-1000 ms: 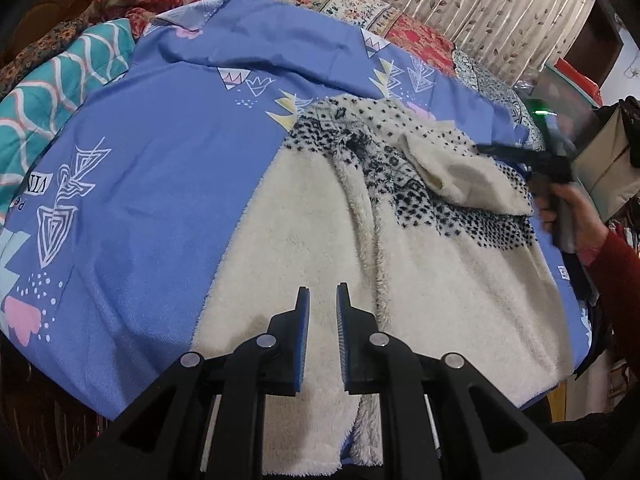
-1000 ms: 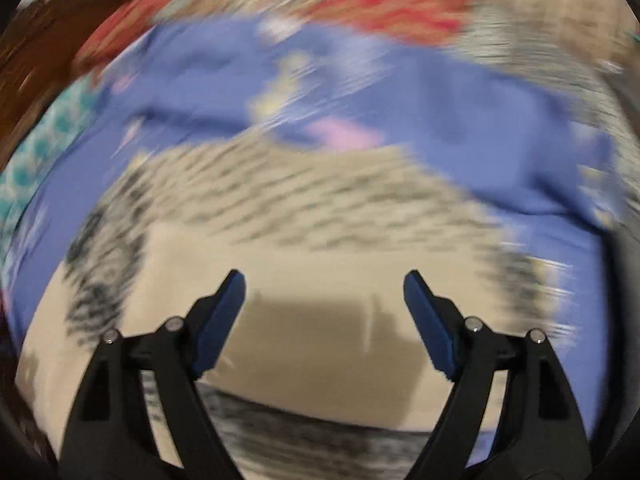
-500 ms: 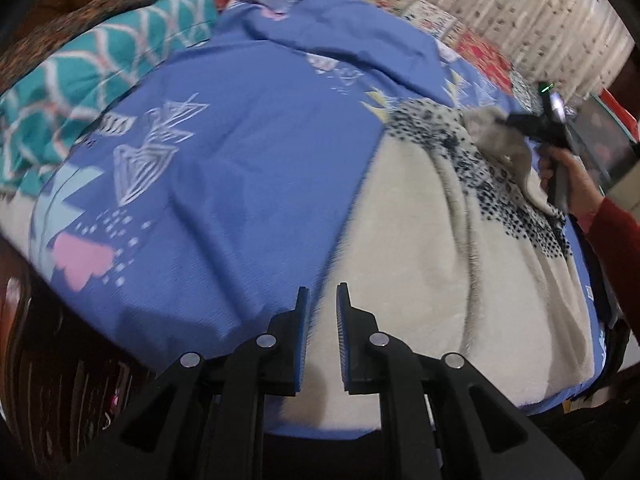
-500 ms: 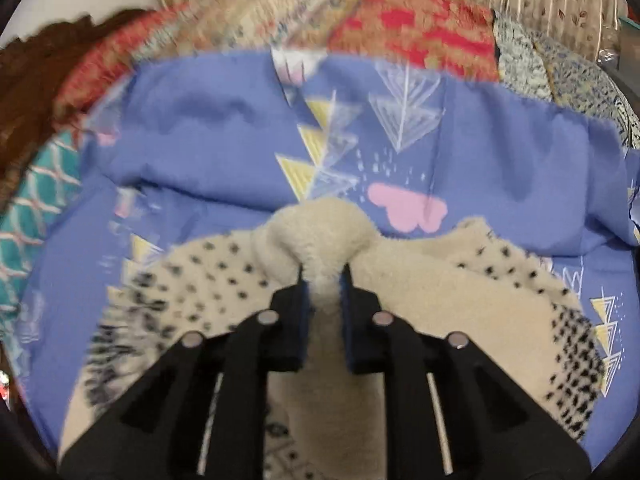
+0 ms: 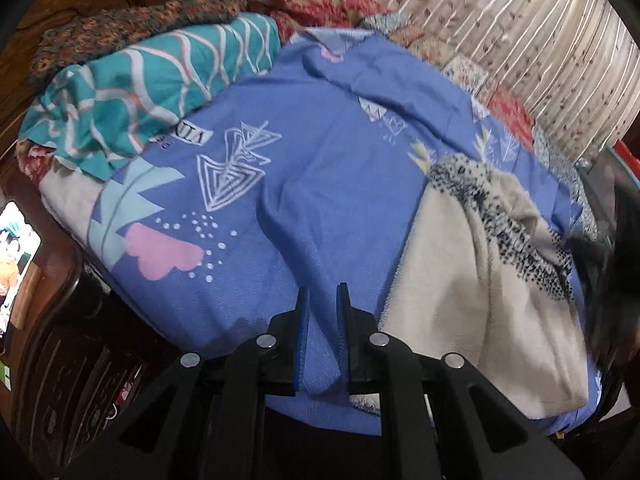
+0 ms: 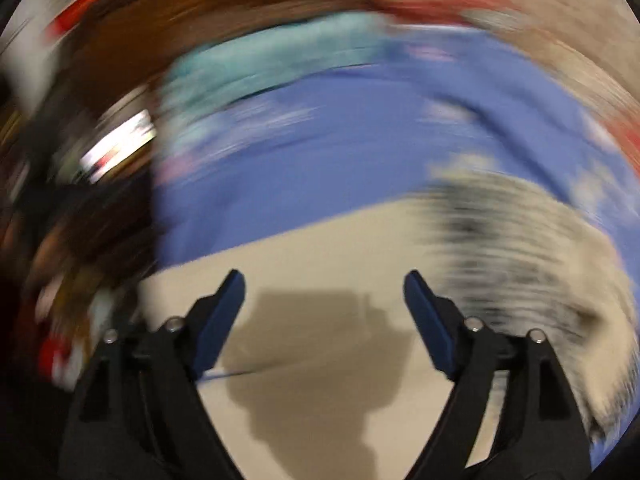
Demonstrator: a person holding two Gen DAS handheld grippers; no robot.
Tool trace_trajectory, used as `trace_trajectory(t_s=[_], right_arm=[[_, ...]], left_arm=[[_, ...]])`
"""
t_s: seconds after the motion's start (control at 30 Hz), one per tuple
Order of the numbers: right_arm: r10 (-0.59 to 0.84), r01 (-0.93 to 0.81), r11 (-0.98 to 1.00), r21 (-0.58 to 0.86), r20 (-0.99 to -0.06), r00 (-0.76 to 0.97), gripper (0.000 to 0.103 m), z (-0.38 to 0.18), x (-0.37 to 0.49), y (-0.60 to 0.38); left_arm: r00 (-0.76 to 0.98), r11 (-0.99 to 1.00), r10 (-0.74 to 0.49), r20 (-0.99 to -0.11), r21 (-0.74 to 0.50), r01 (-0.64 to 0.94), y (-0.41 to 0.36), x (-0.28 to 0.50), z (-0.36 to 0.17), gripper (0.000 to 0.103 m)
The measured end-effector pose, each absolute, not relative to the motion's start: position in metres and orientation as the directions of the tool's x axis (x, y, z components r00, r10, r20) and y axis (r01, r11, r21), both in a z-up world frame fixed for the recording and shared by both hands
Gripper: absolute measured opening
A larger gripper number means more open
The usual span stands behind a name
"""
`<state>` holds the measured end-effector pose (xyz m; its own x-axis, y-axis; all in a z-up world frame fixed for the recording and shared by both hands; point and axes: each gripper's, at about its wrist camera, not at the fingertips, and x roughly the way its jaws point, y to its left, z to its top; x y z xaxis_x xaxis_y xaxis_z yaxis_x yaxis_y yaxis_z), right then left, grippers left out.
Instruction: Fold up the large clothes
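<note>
Dim, fisheye-warped; right view motion-smeared.

Before me lies a bed (image 5: 72, 312) with a dark carved wooden frame along its left edge. A blue printed sheet (image 5: 320, 184) covers it. At the far left corner sits a teal pillow with wavy stripes (image 5: 152, 92), and behind it red and brown patterned bedding (image 5: 304, 0) is heaped. A cream striped curtain with small flowers (image 5: 520, 32) hangs beyond the far right edge. My right view is too blurred for detail. The light is dim and warm.
</note>
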<state>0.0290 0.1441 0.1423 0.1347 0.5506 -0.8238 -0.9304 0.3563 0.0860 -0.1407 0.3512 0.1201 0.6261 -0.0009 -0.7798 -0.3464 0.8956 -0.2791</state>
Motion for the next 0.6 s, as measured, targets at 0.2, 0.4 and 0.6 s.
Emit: trace_trajectory(t_s=[0.2, 0.4, 0.6], right_arm=[[0.311, -0.964, 0.267, -0.007, -0.946, 0.093, 0.054, 0.055, -0.022, 0.209], [0.536, -0.867, 0.385, 0.317, -0.841, -0.070, 0.009, 0.156, 0.057, 0.221], [0.781, -0.765, 0.487, 0.421, -0.602, 0.166, 0.009, 0.313, 0.194, 0.181]], left_arm=[[0.631, 0.893, 0.022, -0.776, -0.269, -0.362, 0.356, -0.175, 0.122, 0.037], [0.634, 0.870, 0.048, -0.772, -0.279, -0.406, 0.378, -0.193, 0.120, 0.037], [0.682, 0.893, 0.023, -0.731, -0.292, -0.343, 0.366, -0.166, 0.138, 0.037]])
